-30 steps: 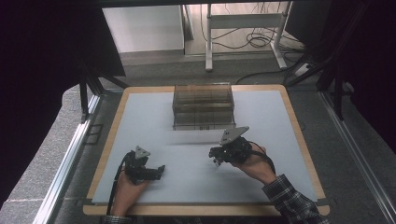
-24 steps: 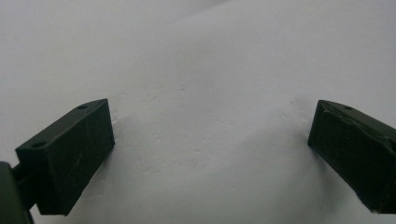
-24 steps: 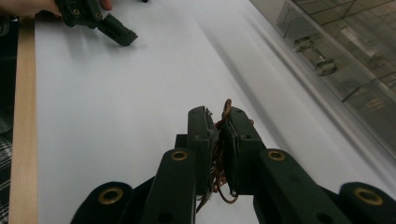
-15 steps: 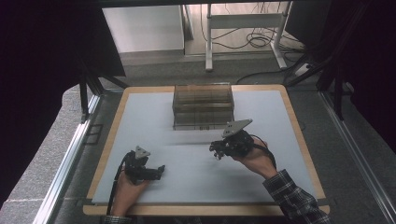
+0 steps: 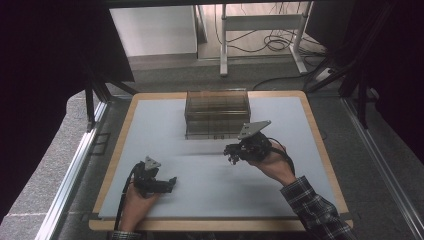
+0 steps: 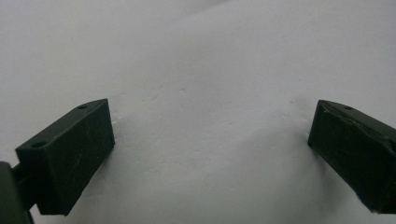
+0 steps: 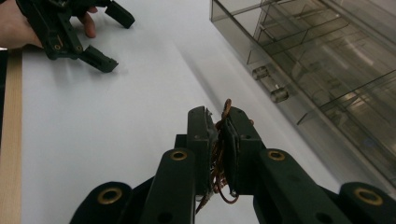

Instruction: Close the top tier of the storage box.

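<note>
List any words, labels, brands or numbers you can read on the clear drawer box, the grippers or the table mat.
None: the clear drawer box bears no label that can be read, the right gripper and the left gripper show bare black jaws, and the white mat is plain. The thin reddish-brown thing pinched in the right gripper carries no print.

Drawer box at the far edge, two tools nearer the front.

On the counter [image 5: 165, 115] the drawer box [image 5: 218, 113] sits against the middle of the far edge. The right tool [image 5: 231, 153] is just in front of the box's right end, with a rubber band [image 7: 219, 154] between its jaws. The left tool [image 5: 170, 183] lies near the front edge, toward the front left corner, well apart from the box.
</note>
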Demonstrator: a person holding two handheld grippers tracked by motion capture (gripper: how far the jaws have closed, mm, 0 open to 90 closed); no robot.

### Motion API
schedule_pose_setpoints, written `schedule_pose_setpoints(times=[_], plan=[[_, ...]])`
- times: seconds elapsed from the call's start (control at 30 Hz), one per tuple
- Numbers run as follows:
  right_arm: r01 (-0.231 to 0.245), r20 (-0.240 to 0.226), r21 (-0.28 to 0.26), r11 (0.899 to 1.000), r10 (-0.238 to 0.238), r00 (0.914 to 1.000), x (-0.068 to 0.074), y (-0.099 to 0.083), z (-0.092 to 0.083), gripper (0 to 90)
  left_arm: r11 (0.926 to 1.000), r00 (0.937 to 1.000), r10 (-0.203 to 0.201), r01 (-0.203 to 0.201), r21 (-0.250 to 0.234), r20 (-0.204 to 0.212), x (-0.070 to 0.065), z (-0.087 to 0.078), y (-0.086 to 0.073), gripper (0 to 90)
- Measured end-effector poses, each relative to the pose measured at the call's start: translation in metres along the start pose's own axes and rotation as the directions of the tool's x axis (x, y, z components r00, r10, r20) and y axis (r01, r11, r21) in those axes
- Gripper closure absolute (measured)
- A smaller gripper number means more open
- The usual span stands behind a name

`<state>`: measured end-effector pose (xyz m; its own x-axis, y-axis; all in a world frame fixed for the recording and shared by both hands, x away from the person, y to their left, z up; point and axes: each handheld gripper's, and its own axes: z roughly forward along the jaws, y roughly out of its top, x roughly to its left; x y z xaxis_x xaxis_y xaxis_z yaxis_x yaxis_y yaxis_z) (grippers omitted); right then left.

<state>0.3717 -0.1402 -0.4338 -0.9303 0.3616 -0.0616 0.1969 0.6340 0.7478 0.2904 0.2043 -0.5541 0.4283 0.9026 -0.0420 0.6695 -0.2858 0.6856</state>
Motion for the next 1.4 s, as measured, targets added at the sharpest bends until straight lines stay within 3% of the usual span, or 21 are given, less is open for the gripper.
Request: schedule_pose_setpoints(times=[1.4], plan=[[-0.019, 0.006, -0.075, 0.997, 0.019, 0.9998, -0.017, 0.046, -0.009, 80.8, 1.0, 1.0, 0.0, 0.0, -0.001, 0.0, 0.0, 0.0, 0.0, 0.6]])
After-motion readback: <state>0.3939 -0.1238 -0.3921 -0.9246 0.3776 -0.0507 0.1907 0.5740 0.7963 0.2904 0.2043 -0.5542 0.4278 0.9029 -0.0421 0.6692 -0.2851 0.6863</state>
